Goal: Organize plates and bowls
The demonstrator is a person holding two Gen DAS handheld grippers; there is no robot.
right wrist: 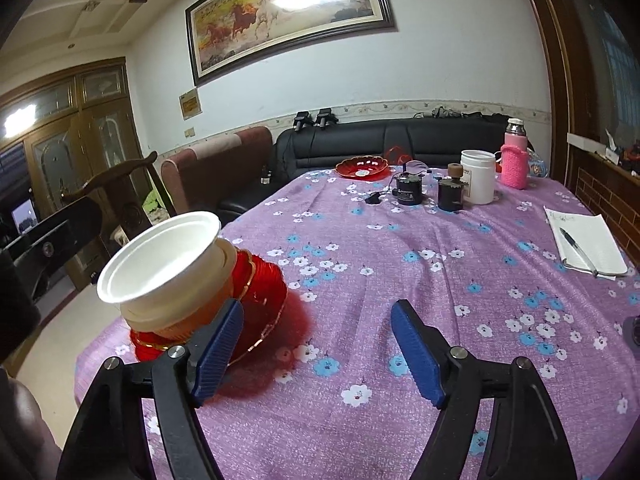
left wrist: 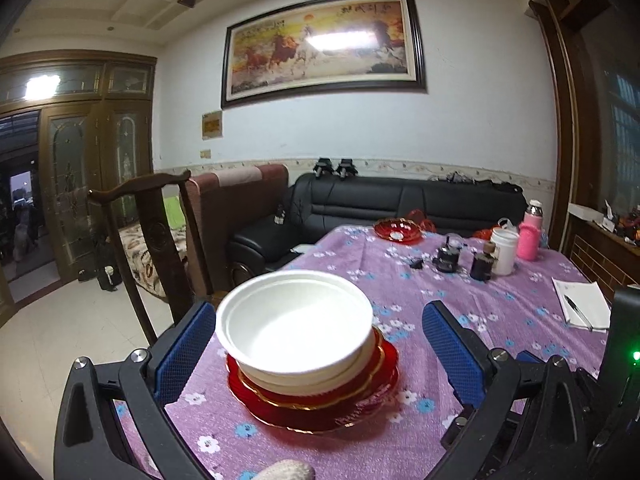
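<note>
Two or more white bowls [left wrist: 292,320] sit nested on a stack of red gold-rimmed plates [left wrist: 320,404] near the left corner of the purple flowered tablecloth [left wrist: 400,280]. My left gripper [left wrist: 320,308] is open, its blue pads standing wide on either side of the stack without touching it. In the right wrist view the white bowls [right wrist: 160,256] and red plates [right wrist: 264,288] lie to the left of my right gripper [right wrist: 318,308]. It is open, with only tablecloth between its fingers. Its left finger [right wrist: 220,340] overlaps the plates' rim. Another red dish [right wrist: 362,168] stands at the far end.
At the far side stand a white jar [right wrist: 478,176], a pink-sleeved bottle [right wrist: 514,160] and two small black devices [right wrist: 408,192]. A notebook with a pen [right wrist: 584,244] lies at the right edge. A wooden chair [left wrist: 156,240] and a black sofa [left wrist: 400,200] border the table.
</note>
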